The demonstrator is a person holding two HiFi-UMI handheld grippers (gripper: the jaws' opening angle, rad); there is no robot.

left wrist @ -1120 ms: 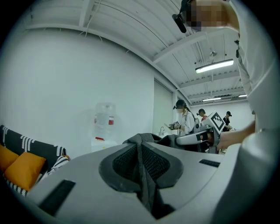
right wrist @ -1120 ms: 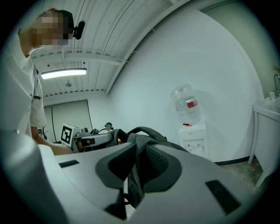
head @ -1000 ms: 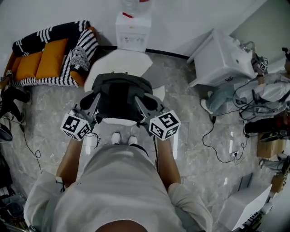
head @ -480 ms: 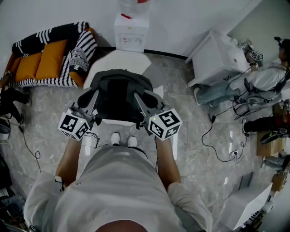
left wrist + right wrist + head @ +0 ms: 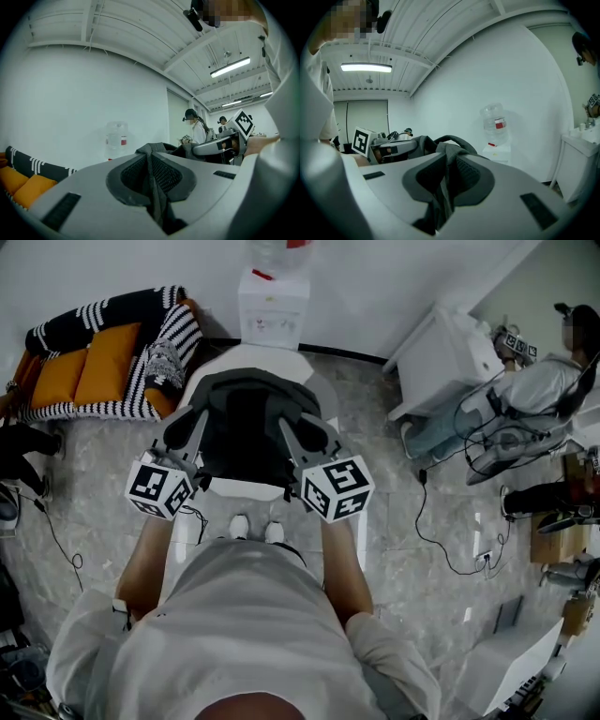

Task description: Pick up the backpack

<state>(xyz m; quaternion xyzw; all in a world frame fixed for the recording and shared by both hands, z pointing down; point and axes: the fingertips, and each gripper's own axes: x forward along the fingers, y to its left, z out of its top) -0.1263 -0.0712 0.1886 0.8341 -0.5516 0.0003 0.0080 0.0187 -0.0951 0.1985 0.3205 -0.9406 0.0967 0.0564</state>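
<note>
A dark grey backpack [image 5: 246, 427] hangs in the air between my two grippers, above a white table [image 5: 246, 360]. In the head view my left gripper [image 5: 186, 427] grips its left side and my right gripper [image 5: 306, 433] its right side. The left gripper view shows the jaws of the left gripper [image 5: 152, 176] shut on a fold of grey backpack fabric [image 5: 151, 154]. In the right gripper view, the right gripper [image 5: 442, 190] is likewise shut on a grey strap [image 5: 446, 161]. Both grippers point roughly level, and each shows in the other's view.
A water dispenser [image 5: 274, 298] stands against the back wall. At the left lies a striped sofa with orange cushions [image 5: 94, 362]. A white cabinet [image 5: 452, 357] and a seated person [image 5: 539, 395] are at the right, with cables [image 5: 441, 521] on the floor.
Both grippers have risen together, and the backpack has come up with them, closer to the head camera. The person at the right has shifted.
</note>
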